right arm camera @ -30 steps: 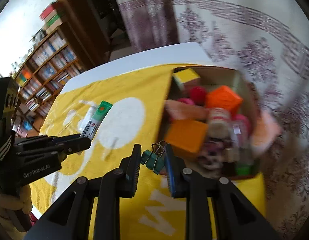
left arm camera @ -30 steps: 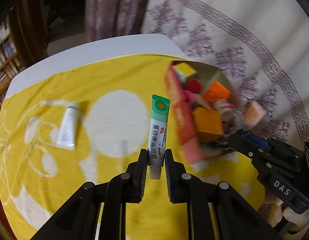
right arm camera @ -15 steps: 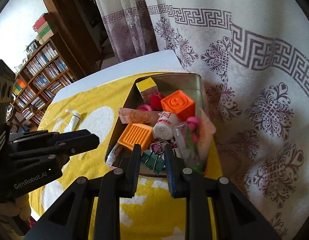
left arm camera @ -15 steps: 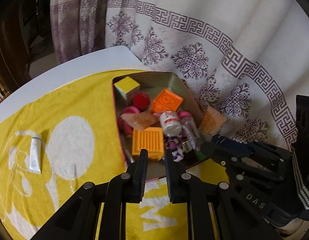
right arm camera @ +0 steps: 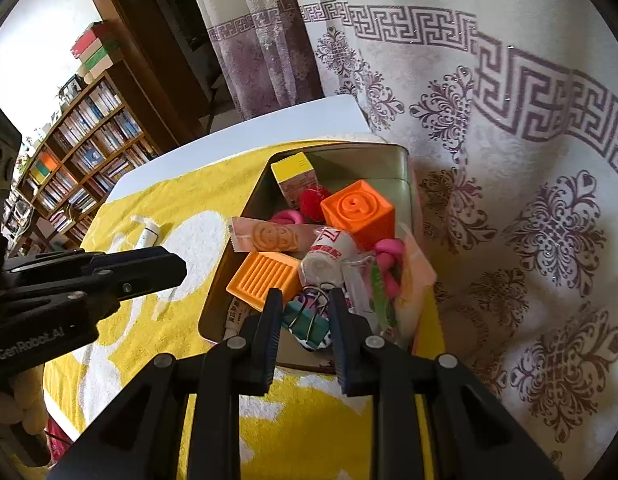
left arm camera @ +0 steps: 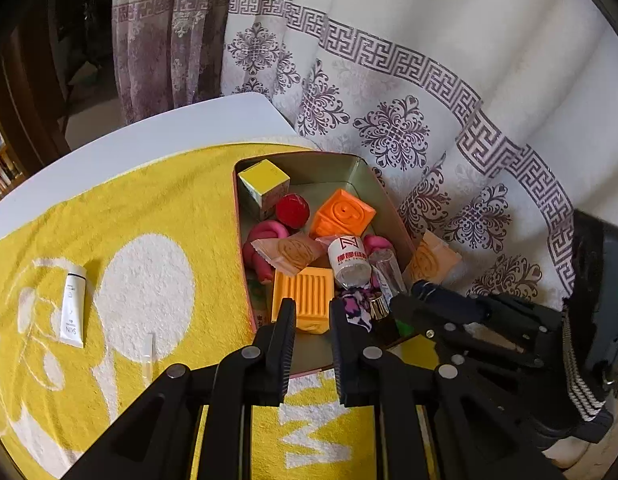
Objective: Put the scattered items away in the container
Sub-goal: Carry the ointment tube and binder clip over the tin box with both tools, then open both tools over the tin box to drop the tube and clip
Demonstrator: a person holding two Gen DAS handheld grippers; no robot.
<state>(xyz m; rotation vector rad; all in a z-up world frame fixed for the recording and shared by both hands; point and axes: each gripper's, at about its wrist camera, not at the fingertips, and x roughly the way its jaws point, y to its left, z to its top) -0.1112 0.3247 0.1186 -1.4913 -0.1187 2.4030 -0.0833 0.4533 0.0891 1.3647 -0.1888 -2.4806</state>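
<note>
Delivery step: my right claw (right arm camera: 303, 312), clamped on the binder clip (right arm camera: 305, 320), hangs over the tin (right arm camera: 403, 168); next I part it, while my left claw (left arm camera: 312, 322) rides together, empty.

Soft daylight glows through the white patterned curtain (left arm camera: 409, 92), lighting both views brightly and evenly, with only faint shadows on the yellow terry towel (left arm camera: 169, 208). Fisheye distortion bends the edges into dark vignetted corners. Focus stays sharp centrally, though the brown wooden bookshelf (right arm camera: 81, 128) looks slightly soft.
</note>
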